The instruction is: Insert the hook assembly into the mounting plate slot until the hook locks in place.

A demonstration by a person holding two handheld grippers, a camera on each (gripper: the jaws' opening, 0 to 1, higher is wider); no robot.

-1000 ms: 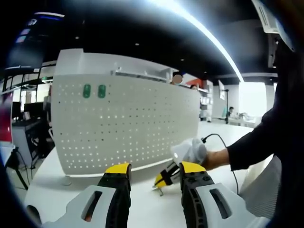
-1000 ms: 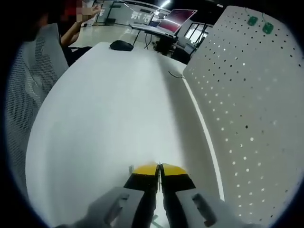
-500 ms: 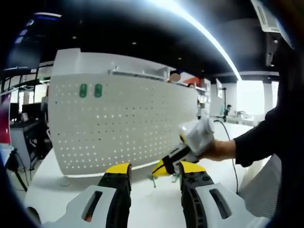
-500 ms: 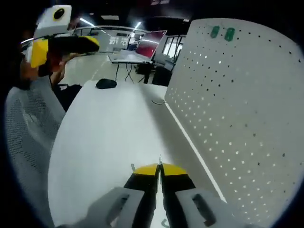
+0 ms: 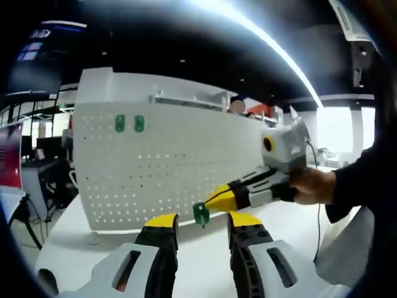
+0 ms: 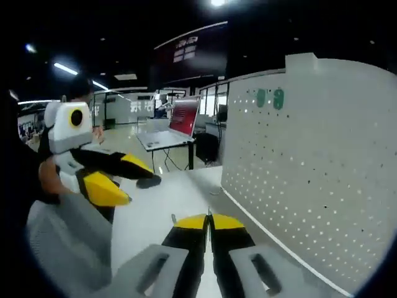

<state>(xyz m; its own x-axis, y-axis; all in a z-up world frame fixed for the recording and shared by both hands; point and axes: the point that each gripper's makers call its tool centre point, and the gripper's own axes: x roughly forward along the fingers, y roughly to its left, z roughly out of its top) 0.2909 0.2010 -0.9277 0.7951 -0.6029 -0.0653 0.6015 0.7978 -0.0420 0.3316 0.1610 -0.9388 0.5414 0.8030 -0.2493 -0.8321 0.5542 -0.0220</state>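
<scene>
Left gripper view: a white perforated mounting plate (image 5: 167, 167) stands upright on the white table (image 5: 74, 242), spanning the left and centre of the view. Two green hooks (image 5: 129, 123) sit side by side in its upper left rows. Below, the left gripper (image 5: 198, 223) shows its yellow-tipped jaws apart with nothing between them. Just above the gap, a green hook assembly (image 5: 200, 213) is pinched at the tip of the right gripper (image 5: 214, 202), which enters from the right, held by a person's hand (image 5: 313, 186) in a dark sleeve. The hook hangs in front of the plate's lower edge; contact with the plate cannot be judged.

Right gripper view: at left, the left gripper (image 6: 133, 183) appears with jaws spread and empty. Beyond it, an open laptop (image 6: 180, 121) sits on a far desk. At bottom centre the right gripper (image 6: 209, 220) has its jaws pressed together, a thin metal sliver standing up at the seam; the green part is hidden here. At right stands the mounting plate (image 6: 322, 167), with the two green hooks (image 6: 270, 97) near its top.
</scene>
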